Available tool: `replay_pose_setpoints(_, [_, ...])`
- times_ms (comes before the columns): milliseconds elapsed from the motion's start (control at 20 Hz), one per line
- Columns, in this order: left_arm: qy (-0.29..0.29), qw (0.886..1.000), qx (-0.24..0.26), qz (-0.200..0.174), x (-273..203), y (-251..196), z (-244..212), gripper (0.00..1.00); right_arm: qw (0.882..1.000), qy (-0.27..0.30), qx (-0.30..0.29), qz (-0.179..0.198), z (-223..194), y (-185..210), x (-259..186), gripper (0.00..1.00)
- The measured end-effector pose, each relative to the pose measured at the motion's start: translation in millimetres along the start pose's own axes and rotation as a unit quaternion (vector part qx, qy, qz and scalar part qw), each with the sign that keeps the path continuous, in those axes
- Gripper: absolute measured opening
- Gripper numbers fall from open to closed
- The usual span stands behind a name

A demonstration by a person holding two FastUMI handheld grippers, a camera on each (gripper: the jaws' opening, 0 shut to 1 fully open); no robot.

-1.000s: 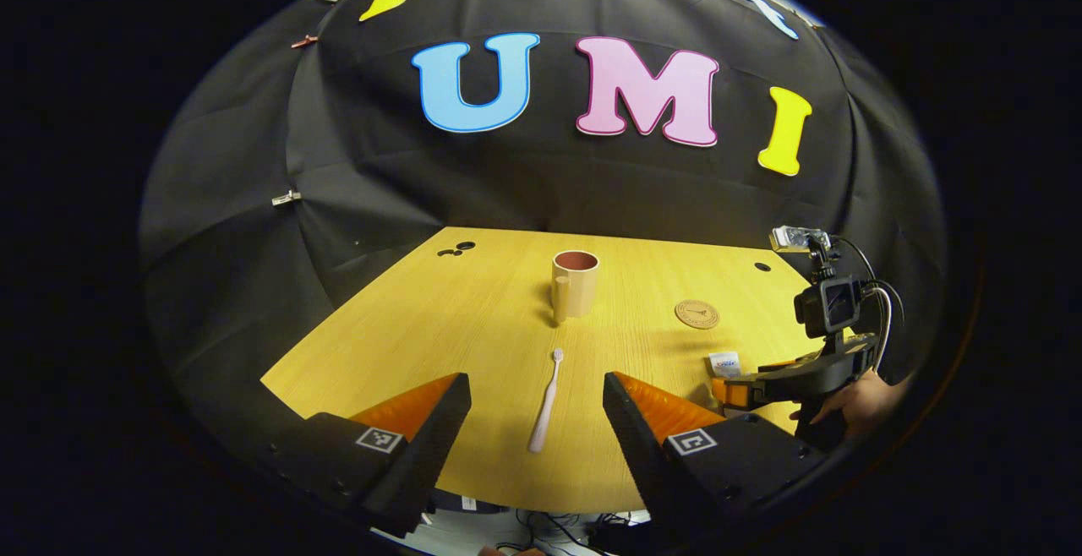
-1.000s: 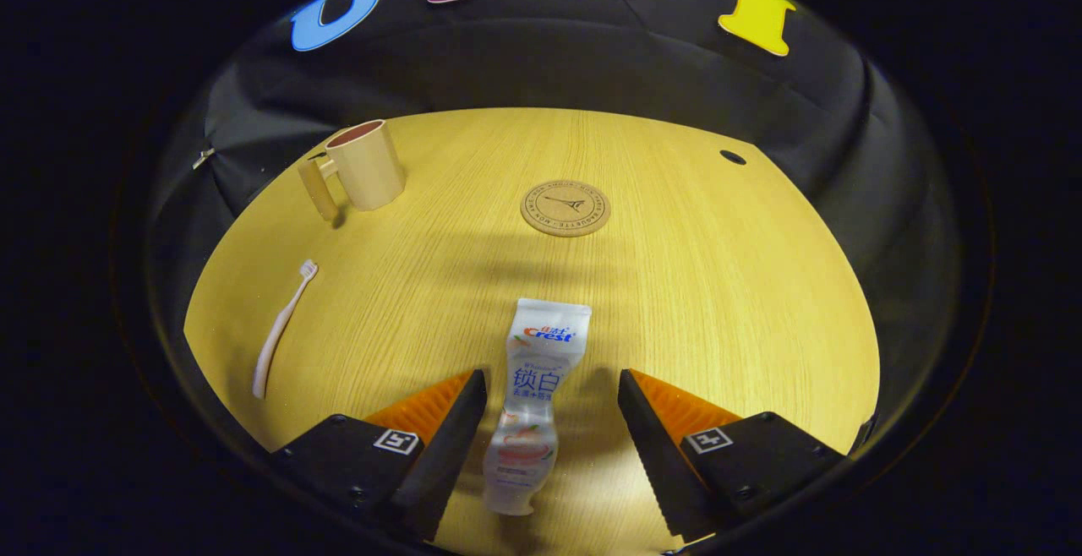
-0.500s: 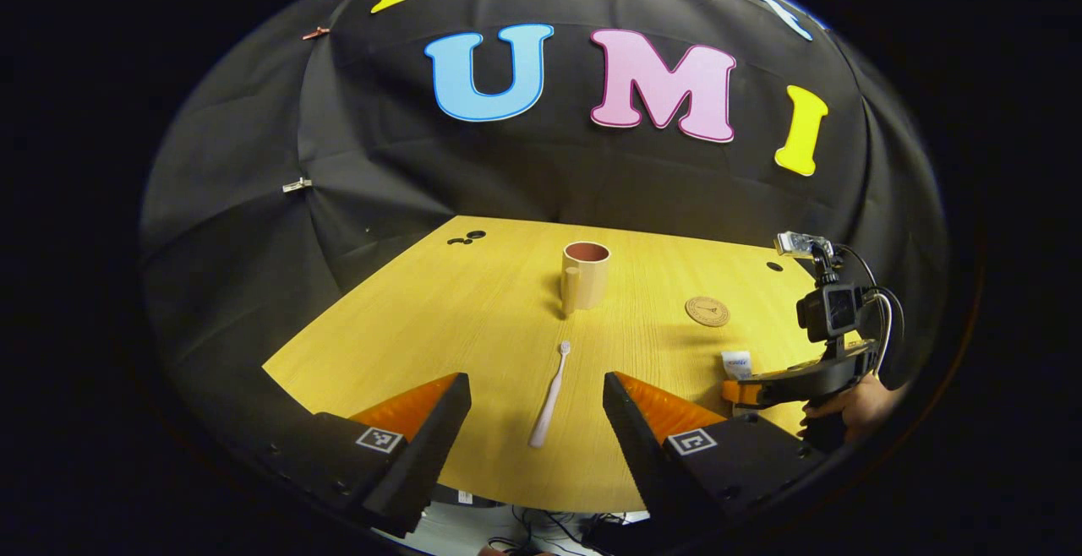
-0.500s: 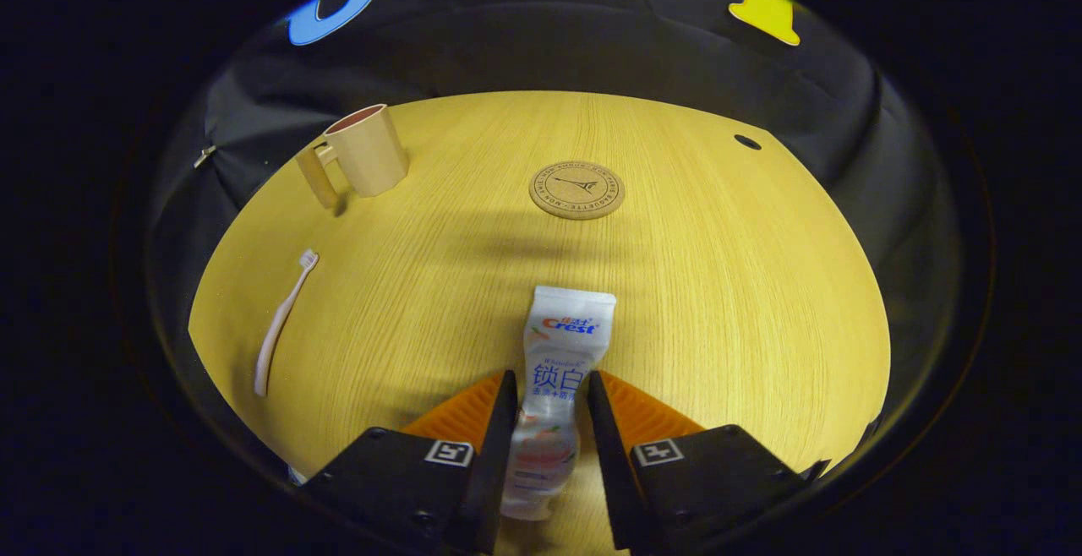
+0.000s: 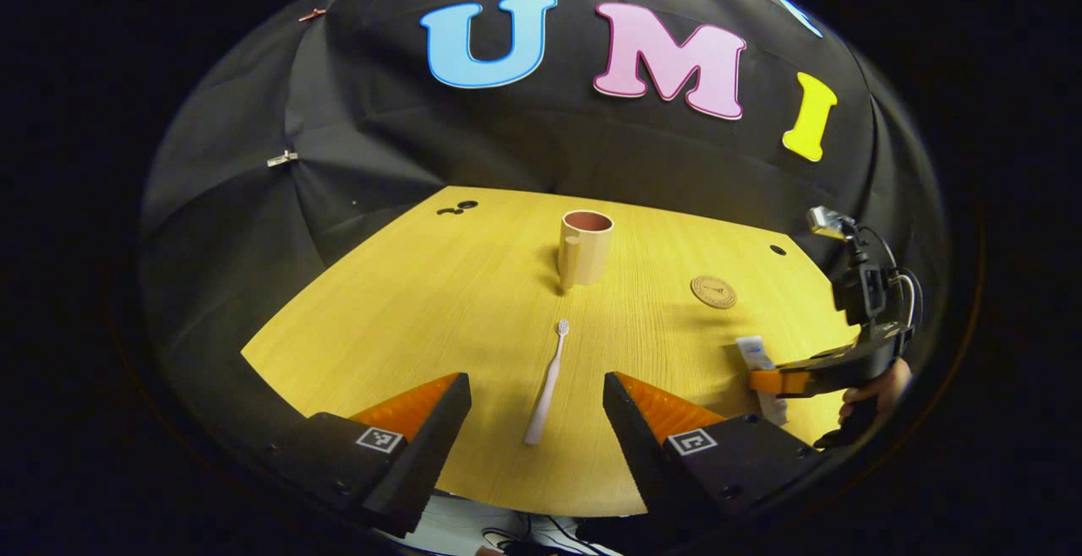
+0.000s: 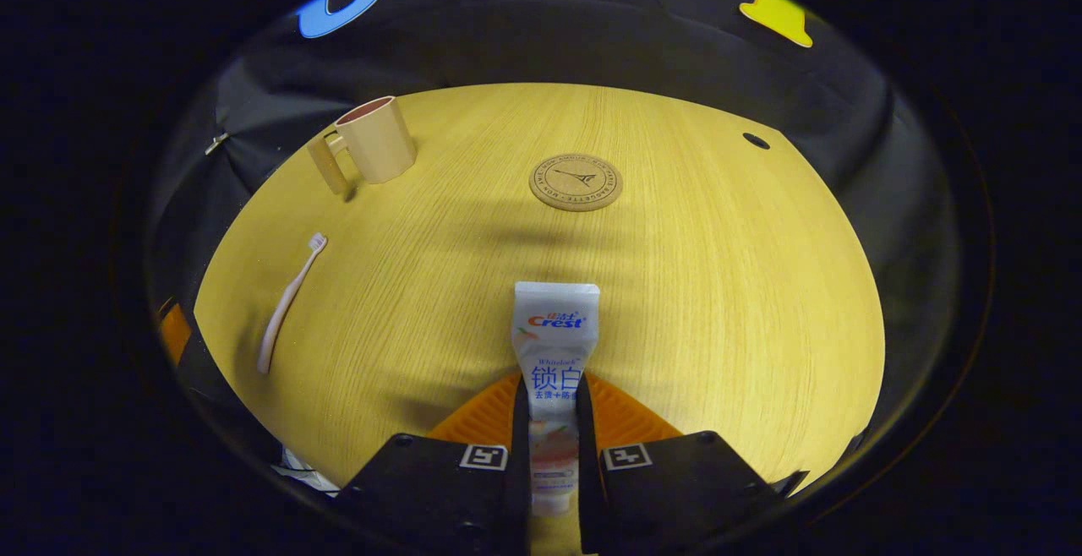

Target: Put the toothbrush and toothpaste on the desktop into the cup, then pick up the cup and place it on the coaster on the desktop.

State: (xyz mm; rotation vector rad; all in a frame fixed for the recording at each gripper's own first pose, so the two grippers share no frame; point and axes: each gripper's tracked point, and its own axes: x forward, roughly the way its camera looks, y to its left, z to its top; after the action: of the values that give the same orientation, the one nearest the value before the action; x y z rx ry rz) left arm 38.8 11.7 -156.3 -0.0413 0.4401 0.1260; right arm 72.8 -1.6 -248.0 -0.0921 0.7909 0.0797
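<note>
Right gripper [image 6: 548, 463] jaws clamped on toothpaste [image 6: 554, 353] mid-body, tube end forward for dropping into cup [image 6: 376, 139]. Left gripper [image 5: 534, 421] jaws wide, straddling toothbrush [image 5: 548, 380] flat on desk [image 5: 423, 302], likely next pick.

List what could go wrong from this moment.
1. The right gripper pinches the soft toothpaste tube low down, so it may flop and miss the cup.
2. The left gripper is open around the thin, flat toothbrush; closing there may miss it.
</note>
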Motion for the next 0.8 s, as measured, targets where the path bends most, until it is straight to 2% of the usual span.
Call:
replay_pose_setpoints(50, [0.011,1.000,0.004,-0.013,11.7,-2.3,-2.4,0.98,1.000,-0.005,-0.001,0.003,1.5,-4.1,-5.8,0.26])
replay_pose_setpoints(100, [0.028,0.999,0.008,-0.028,22.4,-6.8,-6.7,0.98,1.000,-0.010,-0.004,0.005,3.0,-8.6,-11.4,0.26])
replay_pose_setpoints(250, [0.072,0.997,0.005,-0.040,50.6,-11.9,-17.8,0.97,0.999,-0.025,-0.017,0.009,7.4,-25.1,-30.2,0.26])
replay_pose_setpoints(550, [0.150,0.988,0.033,-0.031,98.0,-14.9,-46.1,0.90,0.998,-0.054,0.002,0.013,14.3,-52.4,-65.0,0.26])
replay_pose_setpoints(650, [0.171,0.984,0.028,-0.032,105.8,-14.1,-53.1,0.84,0.998,-0.064,0.017,0.016,19.7,-56.6,-74.4,0.26])
replay_pose_setpoints(800, [0.193,0.980,0.034,-0.016,111.3,-4.2,-57.0,0.81,0.996,-0.080,0.039,0.020,29.8,-58.3,-86.8,0.26])
